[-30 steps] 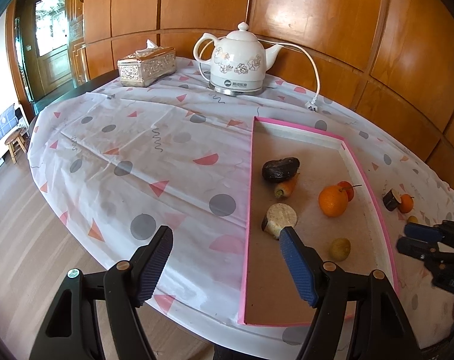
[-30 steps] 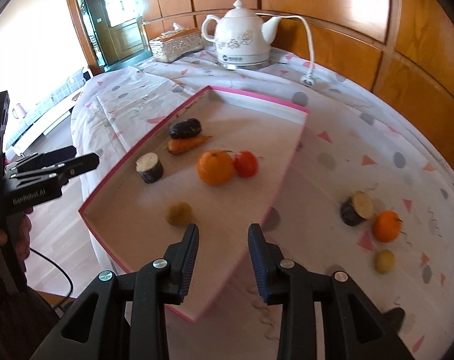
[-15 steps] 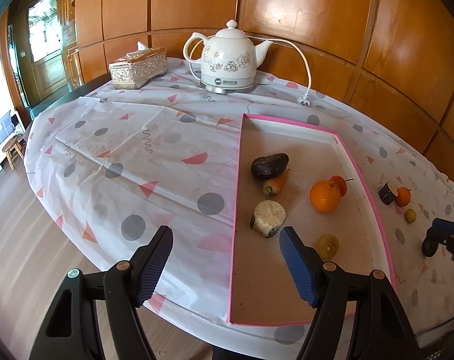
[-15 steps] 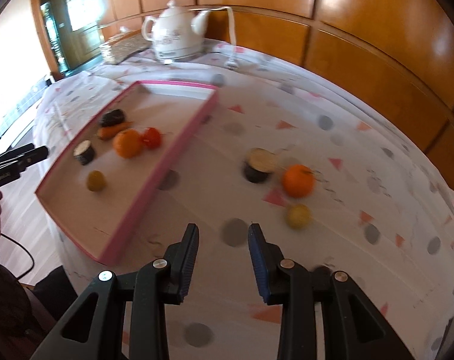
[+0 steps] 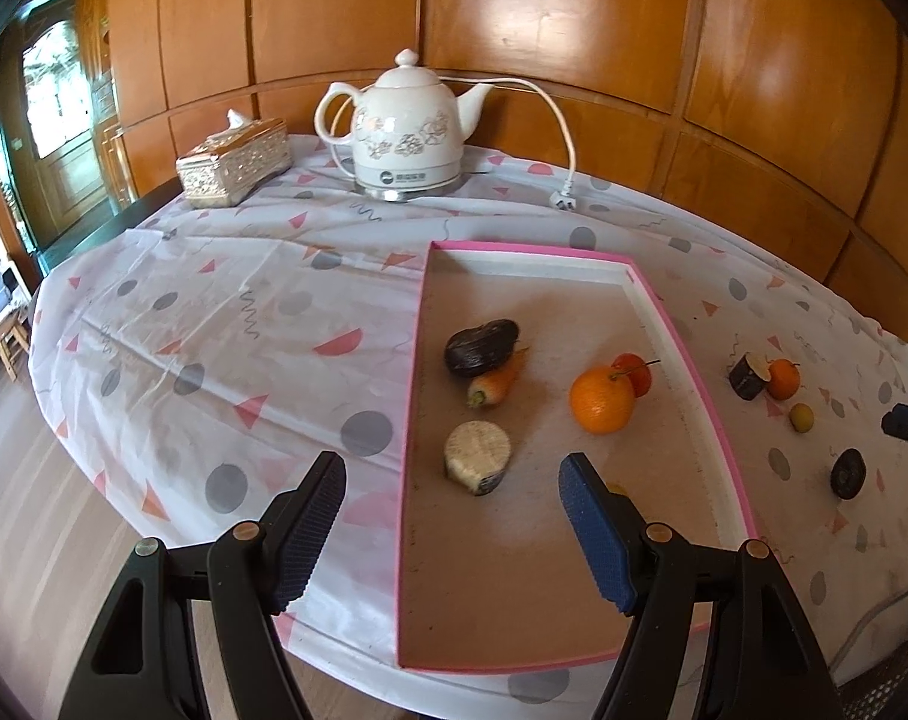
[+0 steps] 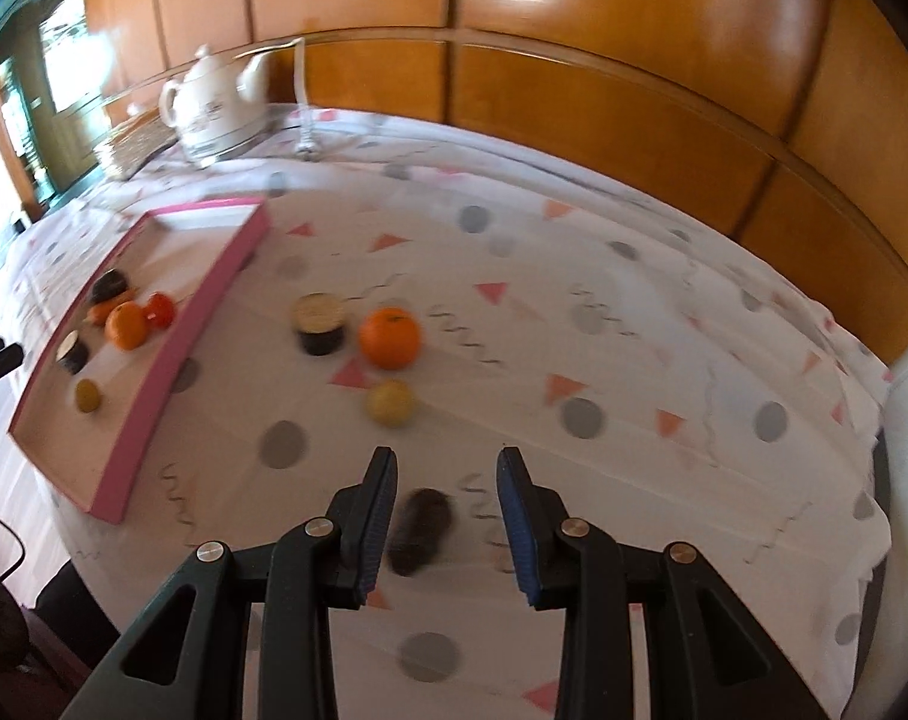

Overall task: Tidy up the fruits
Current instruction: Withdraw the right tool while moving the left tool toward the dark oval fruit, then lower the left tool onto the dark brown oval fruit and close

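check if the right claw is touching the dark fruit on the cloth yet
Apart. The right wrist view shows the right claw open, with the dark fruit between its fingers and cloth visible on both sides.

Six fruits (image 5: 601,399) in pink tray (image 5: 718,438) — four outside.

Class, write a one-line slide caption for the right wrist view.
Open right tongs hover over a dark fruit on the tablecloth, beside the pink tray.

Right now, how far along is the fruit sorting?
Six pieces lie in the pink tray, including an orange and a carrot. Nothing is gripped: the right hand-held gripper hovers open around a dark fruit on the cloth. Left outside: that fruit, a second orange, a yellow fruit and a dark stub.
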`<state>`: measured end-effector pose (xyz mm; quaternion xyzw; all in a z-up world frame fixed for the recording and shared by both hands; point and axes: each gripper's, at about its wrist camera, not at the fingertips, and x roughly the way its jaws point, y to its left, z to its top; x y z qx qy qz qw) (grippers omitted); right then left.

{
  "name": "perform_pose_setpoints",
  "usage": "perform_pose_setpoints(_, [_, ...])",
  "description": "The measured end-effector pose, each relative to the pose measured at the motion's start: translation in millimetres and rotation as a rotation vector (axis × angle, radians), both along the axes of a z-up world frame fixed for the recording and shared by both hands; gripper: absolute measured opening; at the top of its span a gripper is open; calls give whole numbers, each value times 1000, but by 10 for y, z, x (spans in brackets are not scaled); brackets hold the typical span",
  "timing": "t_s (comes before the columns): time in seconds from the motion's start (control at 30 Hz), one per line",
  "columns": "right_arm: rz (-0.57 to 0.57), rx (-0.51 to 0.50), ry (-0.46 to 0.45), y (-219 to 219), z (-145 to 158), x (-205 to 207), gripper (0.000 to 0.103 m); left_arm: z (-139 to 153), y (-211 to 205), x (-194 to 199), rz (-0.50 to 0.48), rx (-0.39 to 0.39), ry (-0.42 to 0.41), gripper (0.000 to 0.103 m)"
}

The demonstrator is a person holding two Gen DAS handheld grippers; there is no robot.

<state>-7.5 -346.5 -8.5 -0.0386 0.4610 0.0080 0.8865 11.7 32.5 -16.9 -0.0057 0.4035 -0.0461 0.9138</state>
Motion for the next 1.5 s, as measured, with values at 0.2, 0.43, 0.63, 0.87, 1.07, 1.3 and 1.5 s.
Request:
perform_pose_setpoints(0.2, [-105, -9, 2, -403, 19, -44, 35, 53, -152, 49, -41, 16, -11, 74])
perform_pose_setpoints(0.43, [-256, -3, 10, -905, -4, -111, 35, 84, -299, 93, -69, 14, -11, 74])
perform_pose_setpoints(0.63, [-405, 41, 10, -1298, -23, -179, 35, 102, -432, 107, -97, 20, -10, 74])
perform_pose_setpoints(0.87, [-556, 79, 27, -1633, -77, -252, 35, 162, -630, 121, -141, 25, -23, 74])
perform_pose_setpoints(1.07, [-680, 99, 12, -1898, -75, -371, 35, 209, -838, 145, -189, 30, -30, 74])
perform_pose_setpoints(1.3, [-873, 149, -19, -2271, -65, -610, 39, 243, -1184, 138, -269, 36, -33, 74])
perform_pose_setpoints(1.5, [-950, 152, -41, -2399, -38, -697, 39, 240, -1590, 124, -365, 45, -27, 74])
